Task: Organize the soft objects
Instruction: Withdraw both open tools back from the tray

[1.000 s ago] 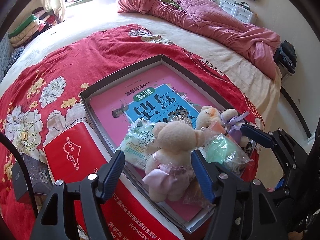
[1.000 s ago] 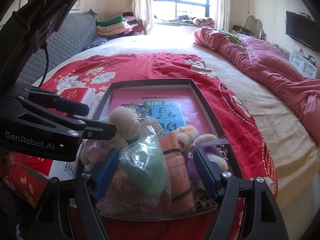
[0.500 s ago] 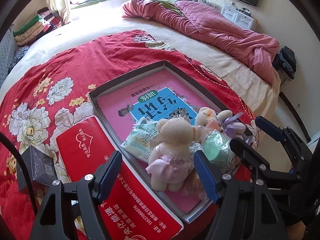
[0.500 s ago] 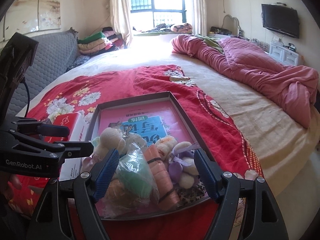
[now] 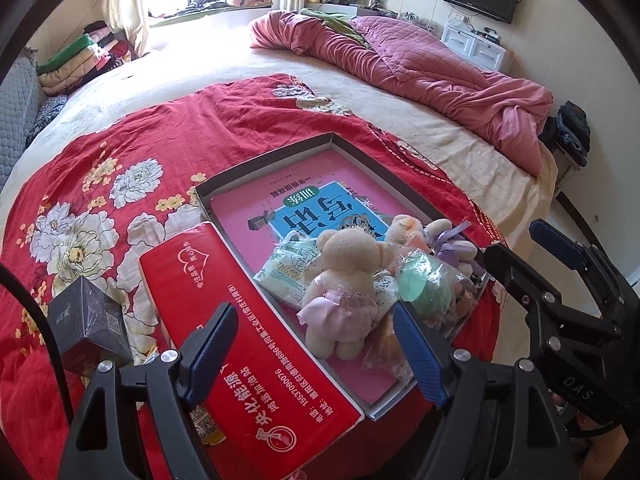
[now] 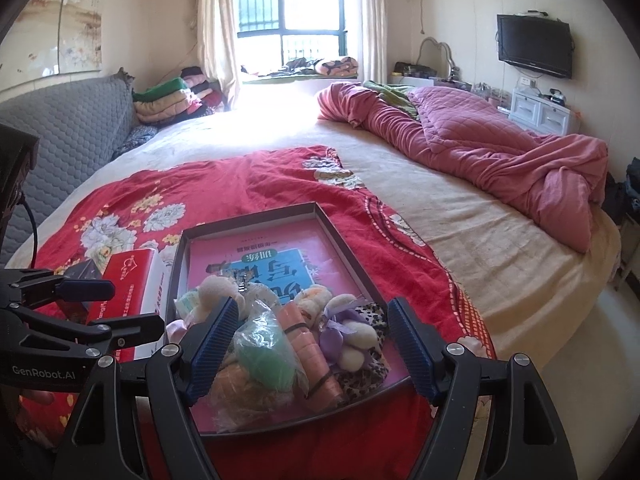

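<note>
A: What's the biggest thing here?

B: The wide cream-sheeted bed; a red floral cotton blanket covers its near part, and a rumpled pink quilted duvet lies along the far right side.

A: And on the blanket?

B: A shallow dark-rimmed cardboard tray lined with a pink book with a blue cover panel; a long red printed carton lies just beside the tray's left wall, and a small black box sits further left.

A: Where are the soft things?

B: Heaped in the tray's near end; a cream plush bear in a pale pink skirt lies on its back, touching a pale green-printed soft packet; beside it, a clear plastic bag holding a mint-green soft lump; then an orange rolled cloth bound with black bands, a cream plush toy with a lilac ribbon and a leopard-print fabric piece.

A: The claws?

B: The left gripper hangs above the bear with its blue fingers spread wide, gripping nothing; the right gripper hovers over the bag, likewise spread apart and empty.
</note>
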Motion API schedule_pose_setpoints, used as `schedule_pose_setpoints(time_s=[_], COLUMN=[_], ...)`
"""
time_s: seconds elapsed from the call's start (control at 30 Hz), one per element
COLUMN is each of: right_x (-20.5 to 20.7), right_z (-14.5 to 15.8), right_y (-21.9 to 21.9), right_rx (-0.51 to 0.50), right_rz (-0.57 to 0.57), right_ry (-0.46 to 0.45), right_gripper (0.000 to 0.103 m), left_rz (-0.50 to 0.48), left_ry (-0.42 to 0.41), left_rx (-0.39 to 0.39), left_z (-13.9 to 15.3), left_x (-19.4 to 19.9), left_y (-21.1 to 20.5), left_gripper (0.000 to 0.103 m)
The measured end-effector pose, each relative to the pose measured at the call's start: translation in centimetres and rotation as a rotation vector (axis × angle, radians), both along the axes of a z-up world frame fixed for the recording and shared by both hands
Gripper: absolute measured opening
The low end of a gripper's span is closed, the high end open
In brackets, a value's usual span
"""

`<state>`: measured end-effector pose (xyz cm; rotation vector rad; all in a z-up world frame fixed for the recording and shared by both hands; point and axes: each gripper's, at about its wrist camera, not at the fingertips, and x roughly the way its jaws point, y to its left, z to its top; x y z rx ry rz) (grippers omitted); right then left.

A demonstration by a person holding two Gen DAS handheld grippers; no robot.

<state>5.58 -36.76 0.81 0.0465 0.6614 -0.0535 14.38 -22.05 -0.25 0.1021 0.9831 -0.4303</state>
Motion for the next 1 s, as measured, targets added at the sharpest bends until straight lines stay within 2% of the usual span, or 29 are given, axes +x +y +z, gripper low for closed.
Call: schedule_pose_setpoints(time_s=[0.17,0.57,0.63,0.8,1.0], right_x=[-0.5,-3.5,-3.9,-5.7,-7.2], right_z=[1.0,3.6,3.8,4.8,5.5], right_y=[0.8,2.9,3.3,4.1,5.5], right_rx=[-0.030,0.058,0.049,0.061,0.043], right_rz=[-0.029,-0.081,-0.091,-0.107,-0.124], right_ry=[0.029,0.031,0.047,0.004,-0.003], right_gripper=[0.078,0.078,0.078,0.079,0.079], left_rz=[0.026,0.048,0.051,0.051,0.059], left_ry=[-0.027,-0.067,-0.078,-0.086,-0.088], left_rx=[-0.009,-0.021,-0.014,-0.006,-0.002], left_z=[1.0,3.5,3.8,4.0,4.0], left_x=[-0.9,-3.1,-3.5,-4.6,-6.1], left_y=[1.2,3.3,3.6,4.4,5.1], left_gripper=[0.082,0.083,0.083,0.083,0.083])
